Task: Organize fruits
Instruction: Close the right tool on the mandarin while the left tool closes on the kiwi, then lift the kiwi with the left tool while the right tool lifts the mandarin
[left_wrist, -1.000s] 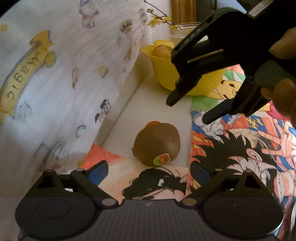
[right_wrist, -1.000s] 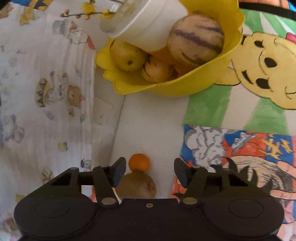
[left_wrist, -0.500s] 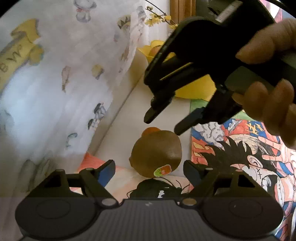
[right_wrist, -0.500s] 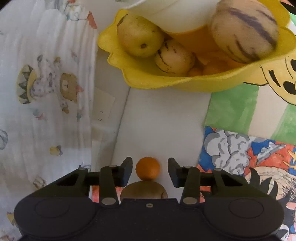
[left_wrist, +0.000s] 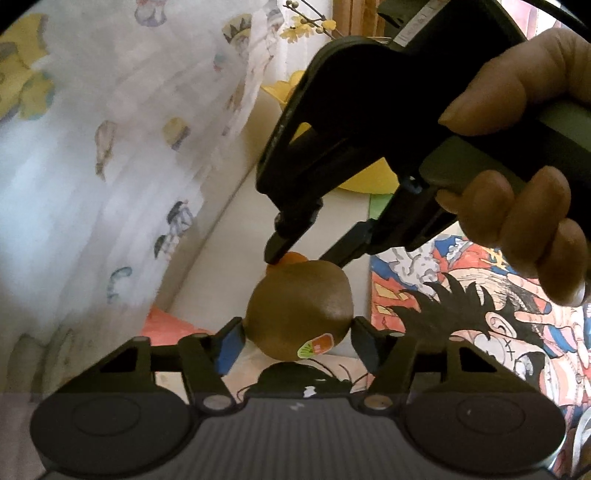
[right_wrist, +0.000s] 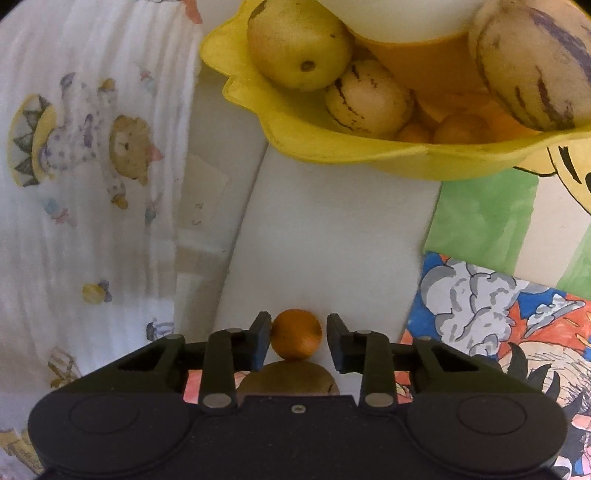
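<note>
A brown kiwi (left_wrist: 299, 314) with a sticker lies on the table between the fingers of my left gripper (left_wrist: 297, 341), which is open around it, pads close to its sides. A small orange fruit (right_wrist: 296, 334) lies just behind the kiwi (right_wrist: 288, 378). My right gripper (right_wrist: 298, 341) straddles the orange; its left pad touches it and a small gap shows at the right pad. In the left wrist view the right gripper (left_wrist: 306, 251) comes down from the upper right onto the orange (left_wrist: 291, 257).
A yellow bowl (right_wrist: 332, 151) at the back holds a pear, striped melons, small oranges and a cup. A white printed cloth (right_wrist: 92, 166) hangs on the left. Cartoon mats (right_wrist: 498, 317) cover the table on the right. The person's hand (left_wrist: 517, 221) holds the right gripper.
The right gripper has come down and narrowed around the small orange. The left gripper has moved forward and narrowed around the kiwi.
</note>
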